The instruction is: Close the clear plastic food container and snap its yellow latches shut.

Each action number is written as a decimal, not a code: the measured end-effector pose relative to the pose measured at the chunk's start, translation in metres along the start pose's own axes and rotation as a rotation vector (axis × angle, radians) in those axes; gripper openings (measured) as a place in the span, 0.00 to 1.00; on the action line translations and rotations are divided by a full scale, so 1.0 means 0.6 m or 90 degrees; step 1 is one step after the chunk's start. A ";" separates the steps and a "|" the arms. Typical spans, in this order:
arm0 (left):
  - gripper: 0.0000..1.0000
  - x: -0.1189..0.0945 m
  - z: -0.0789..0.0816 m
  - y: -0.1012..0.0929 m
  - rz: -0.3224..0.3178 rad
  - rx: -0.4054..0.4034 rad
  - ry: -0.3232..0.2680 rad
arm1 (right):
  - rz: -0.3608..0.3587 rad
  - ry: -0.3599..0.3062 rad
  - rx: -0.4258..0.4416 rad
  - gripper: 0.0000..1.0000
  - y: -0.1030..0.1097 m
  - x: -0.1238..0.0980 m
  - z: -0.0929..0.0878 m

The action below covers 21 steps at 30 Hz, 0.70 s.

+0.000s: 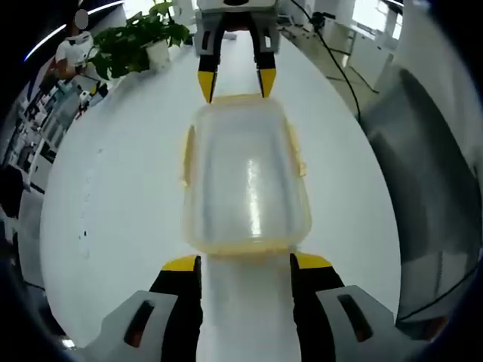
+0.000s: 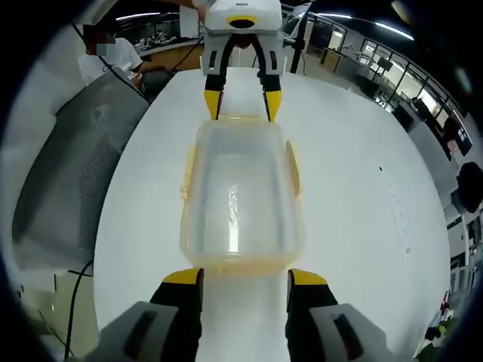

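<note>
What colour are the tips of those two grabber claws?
Yellow on black jaws, clearest on the right gripper in the right gripper view, beside the clear container.

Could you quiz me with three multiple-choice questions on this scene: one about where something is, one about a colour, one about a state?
1. Where is the clear plastic food container with yellow latches?
A. Between the two hand-held grippers
B. On the floor
C. Beside the plant

2. What colour are the gripper fingertips?
A. Red
B. Yellow
C. Blue

3. How do the jaws of the left hand-held gripper stand?
A. Clamped on a latch
B. Open
C. Shut on a cloth

Answers: 1 A, the right hand-held gripper and the left face each other across the container on the white table. 2 B, yellow tips. 3 B, spread and holding nothing.
</note>
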<state>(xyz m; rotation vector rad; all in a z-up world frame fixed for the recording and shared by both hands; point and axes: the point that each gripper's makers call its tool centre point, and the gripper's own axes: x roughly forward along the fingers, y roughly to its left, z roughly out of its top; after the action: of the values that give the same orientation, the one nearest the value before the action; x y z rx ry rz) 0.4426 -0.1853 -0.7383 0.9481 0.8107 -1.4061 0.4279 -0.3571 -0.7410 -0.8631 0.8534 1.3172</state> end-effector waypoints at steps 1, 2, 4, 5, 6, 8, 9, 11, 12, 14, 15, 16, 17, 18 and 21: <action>0.52 -0.004 -0.001 0.000 -0.001 -0.020 -0.005 | -0.006 -0.009 0.006 0.38 -0.001 -0.005 0.002; 0.49 -0.008 -0.002 0.003 0.003 -0.016 -0.009 | -0.013 -0.018 0.012 0.36 -0.003 -0.010 0.004; 0.49 -0.013 0.002 0.003 0.007 -0.058 -0.034 | -0.012 -0.043 0.053 0.38 0.003 -0.015 0.010; 0.49 -0.015 0.004 0.003 0.008 -0.079 -0.042 | -0.014 -0.046 0.062 0.41 0.004 -0.017 0.008; 0.49 -0.017 0.007 0.004 0.009 -0.096 -0.054 | -0.017 -0.047 0.069 0.42 0.004 -0.019 0.007; 0.47 -0.019 0.009 0.003 0.011 -0.120 -0.063 | -0.035 -0.051 0.083 0.40 -0.001 -0.022 0.004; 0.46 -0.019 0.012 0.003 0.012 -0.144 -0.073 | -0.035 -0.054 0.099 0.38 0.000 -0.022 0.004; 0.48 -0.020 0.021 0.002 0.013 -0.185 -0.096 | -0.045 -0.066 0.140 0.38 -0.002 -0.024 0.005; 0.48 -0.021 0.020 0.002 0.017 -0.210 -0.096 | -0.053 -0.063 0.148 0.38 -0.005 -0.025 0.003; 0.46 -0.023 0.024 0.004 0.024 -0.221 -0.106 | -0.062 -0.066 0.169 0.36 -0.007 -0.026 0.004; 0.45 -0.023 0.027 0.002 0.024 -0.237 -0.114 | -0.066 -0.071 0.189 0.35 -0.008 -0.027 0.006; 0.45 -0.022 0.027 -0.001 0.020 -0.264 -0.117 | -0.067 -0.075 0.201 0.33 -0.009 -0.028 0.008; 0.45 -0.021 0.030 0.001 0.022 -0.286 -0.125 | -0.072 -0.082 0.230 0.32 -0.010 -0.029 0.011; 0.45 -0.021 0.032 0.002 0.023 -0.308 -0.133 | -0.082 -0.080 0.254 0.30 -0.014 -0.030 0.010; 0.45 -0.019 0.025 0.007 0.038 -0.388 -0.136 | -0.095 -0.090 0.308 0.18 -0.020 -0.033 0.015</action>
<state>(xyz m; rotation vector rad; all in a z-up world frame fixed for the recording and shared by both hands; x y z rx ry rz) 0.4453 -0.1941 -0.7217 0.3437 0.9612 -1.0855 0.4388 -0.3586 -0.7187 -0.4373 0.9250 0.9692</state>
